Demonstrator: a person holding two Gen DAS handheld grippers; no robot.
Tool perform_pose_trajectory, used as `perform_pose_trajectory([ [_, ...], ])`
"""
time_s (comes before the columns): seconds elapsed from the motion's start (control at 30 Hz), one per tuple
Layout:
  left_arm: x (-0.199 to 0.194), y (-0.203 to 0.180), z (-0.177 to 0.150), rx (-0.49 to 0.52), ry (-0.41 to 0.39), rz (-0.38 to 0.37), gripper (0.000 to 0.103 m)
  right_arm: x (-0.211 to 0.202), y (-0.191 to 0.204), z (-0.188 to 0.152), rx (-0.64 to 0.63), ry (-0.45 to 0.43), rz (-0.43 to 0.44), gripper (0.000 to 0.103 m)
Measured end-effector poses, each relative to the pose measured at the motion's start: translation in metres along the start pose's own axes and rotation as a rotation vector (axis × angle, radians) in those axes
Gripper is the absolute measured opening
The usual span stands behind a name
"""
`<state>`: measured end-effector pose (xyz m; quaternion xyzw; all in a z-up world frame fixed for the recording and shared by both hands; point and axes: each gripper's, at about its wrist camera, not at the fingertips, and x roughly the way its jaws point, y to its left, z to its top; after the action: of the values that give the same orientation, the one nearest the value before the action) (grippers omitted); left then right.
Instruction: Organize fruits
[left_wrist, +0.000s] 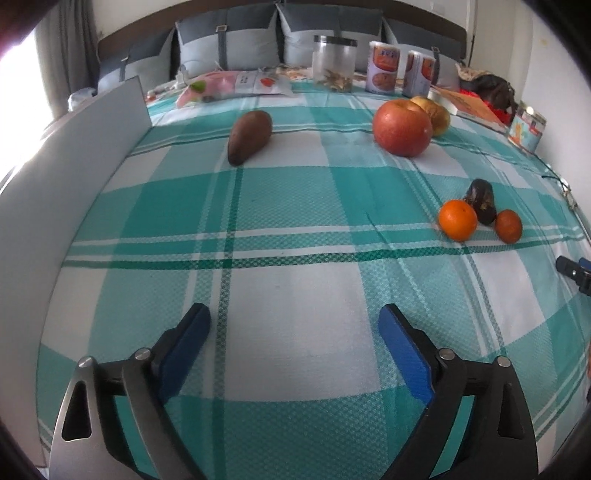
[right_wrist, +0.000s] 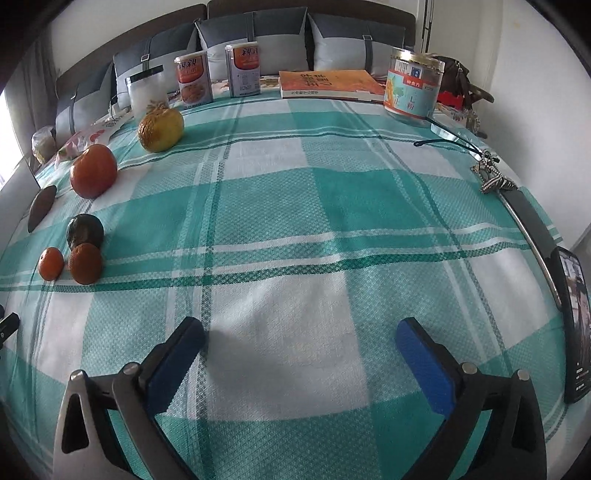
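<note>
On the teal checked cloth lie a red apple, a yellowish fruit behind it, a brown sweet potato, two small oranges and a dark avocado between them. In the right wrist view the same fruits lie at the left: apple, yellowish fruit, avocado, oranges. My left gripper is open and empty above the cloth. My right gripper is open and empty, well right of the fruits.
A glass jar, two cans, a book and a tin stand along the far edge before pillows. A grey board stands at the left. A phone and keys lie at the right edge.
</note>
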<state>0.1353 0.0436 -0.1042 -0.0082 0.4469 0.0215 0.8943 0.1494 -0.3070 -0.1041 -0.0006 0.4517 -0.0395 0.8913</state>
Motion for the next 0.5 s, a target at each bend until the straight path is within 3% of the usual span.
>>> perform_pose_trajectory([
  [0.5, 0.0009, 0.0005, -0.0001, -0.001, 0.0, 0.0, 0.095, 0.0012, -0.0001, -0.0005, -0.001, -0.001, -0.002, 0.103],
])
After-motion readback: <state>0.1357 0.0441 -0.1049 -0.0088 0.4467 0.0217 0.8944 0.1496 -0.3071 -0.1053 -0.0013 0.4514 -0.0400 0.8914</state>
